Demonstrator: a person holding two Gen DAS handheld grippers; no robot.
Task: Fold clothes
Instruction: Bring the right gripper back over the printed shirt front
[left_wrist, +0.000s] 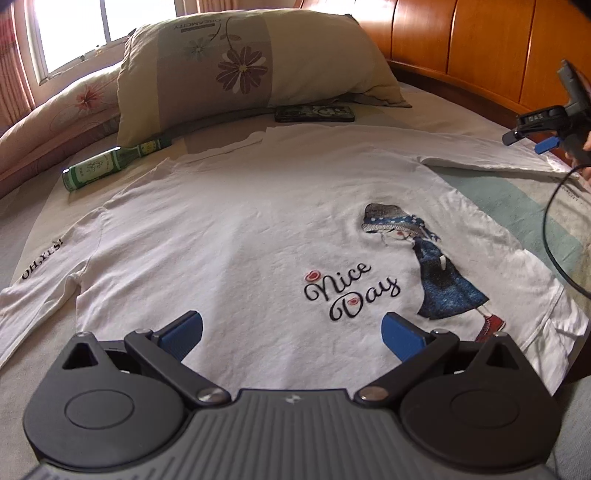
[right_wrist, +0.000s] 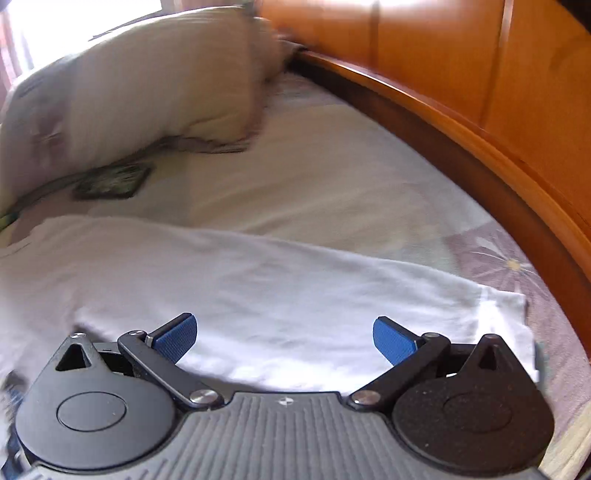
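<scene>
A white long-sleeved shirt (left_wrist: 240, 236) lies flat, front up, on the bed, sleeves spread left and right. Its near right shows "Nice Day" beside a blue-dressed girl (left sleeve: "OH,YES!").

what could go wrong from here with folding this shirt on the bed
1. The green bottle lies right beside the white shirt, near one sleeve; folding that sleeve in could knock it rolling.
2. The black cable by the right gripper hangs above the shirt's edge and might snag fabric.
3. The phone lies close to the collar and could get dragged.
</scene>
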